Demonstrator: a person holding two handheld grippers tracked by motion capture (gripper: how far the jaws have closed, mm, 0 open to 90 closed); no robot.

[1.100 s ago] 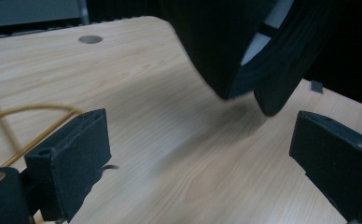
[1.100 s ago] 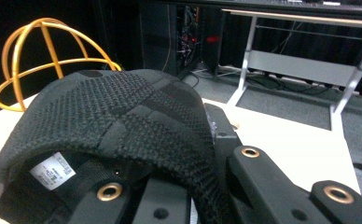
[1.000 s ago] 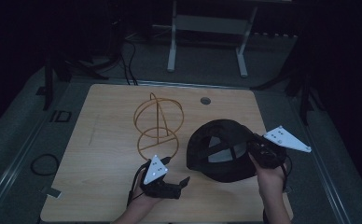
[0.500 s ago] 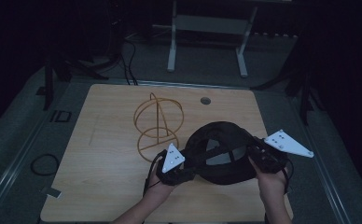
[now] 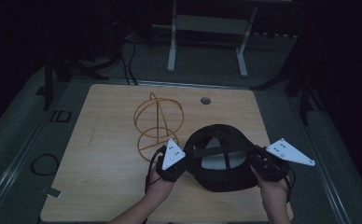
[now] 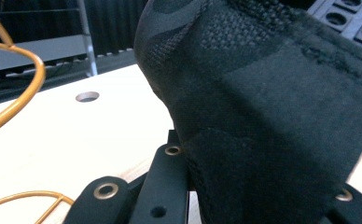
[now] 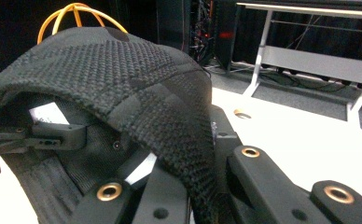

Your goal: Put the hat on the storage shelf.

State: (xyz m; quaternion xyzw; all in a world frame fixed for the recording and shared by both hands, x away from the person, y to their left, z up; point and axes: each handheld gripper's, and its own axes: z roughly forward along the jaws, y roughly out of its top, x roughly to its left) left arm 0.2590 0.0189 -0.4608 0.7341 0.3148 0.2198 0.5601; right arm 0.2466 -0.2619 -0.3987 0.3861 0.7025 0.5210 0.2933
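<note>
Left gripper view shows the left gripper (image 6: 258, 205) with its jaws clamped on the edge of the black knitted cap (image 6: 272, 102); they have just been closing, and the fabric is now between them. Right gripper view shows the right gripper (image 7: 193, 196) pinching the opposite edge of the cap in the same way. I think the 2 grips on opposite sides are meant to stretch the opening wide, because from the high view the cap (image 5: 223, 161) sits upside down between both hands at the near part of the wooden table (image 5: 104, 154), inner straps visible. Behind it stands the gold wire stand (image 5: 158, 121), probably where the cap should go. Inside the cap a white label is hard to read. Dark lighting hides where exactly the pads meet the fabric.
</note>
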